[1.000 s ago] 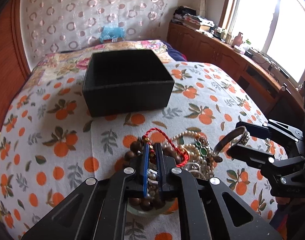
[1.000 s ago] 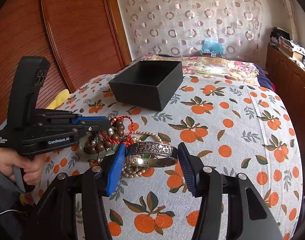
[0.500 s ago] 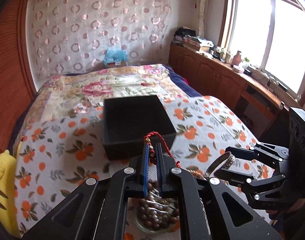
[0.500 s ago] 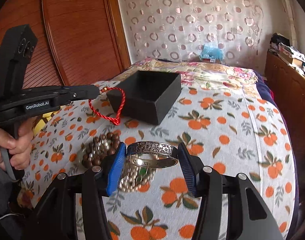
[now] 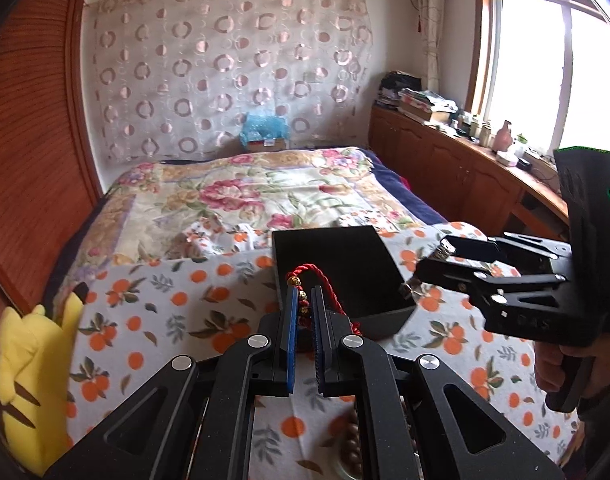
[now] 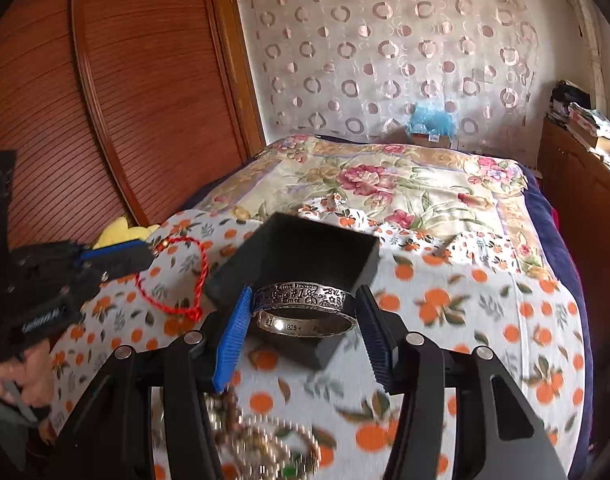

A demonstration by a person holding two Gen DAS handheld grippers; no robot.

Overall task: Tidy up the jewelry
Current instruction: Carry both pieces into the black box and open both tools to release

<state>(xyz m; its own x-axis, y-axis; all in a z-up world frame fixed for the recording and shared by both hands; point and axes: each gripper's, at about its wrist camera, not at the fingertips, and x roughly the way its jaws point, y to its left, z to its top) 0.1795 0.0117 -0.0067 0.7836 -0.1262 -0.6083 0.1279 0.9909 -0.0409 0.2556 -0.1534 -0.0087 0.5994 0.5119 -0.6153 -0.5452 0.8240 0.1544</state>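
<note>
My left gripper (image 5: 303,300) is shut on a red cord bracelet (image 5: 319,280) with small gold beads, held in the air near the front left of the open black box (image 5: 341,268). The cord also shows hanging in the right wrist view (image 6: 177,276). My right gripper (image 6: 303,312) is shut on an engraved silver bangle (image 6: 305,314), held over the near end of the black box (image 6: 301,252). In the left wrist view the right gripper (image 5: 425,268) sits at the box's right edge.
A heap of bead and pearl jewelry (image 6: 261,444) lies on the orange-print bedspread (image 6: 465,320) below the grippers. A yellow plush toy (image 5: 29,376) sits at the bed's left edge. Wooden cabinets (image 5: 445,172) run along the right.
Both grippers have lifted from the jewelry heap and moved forward to the black box. The red cord came up out of the heap with the left gripper; the bangle stayed in the right.
</note>
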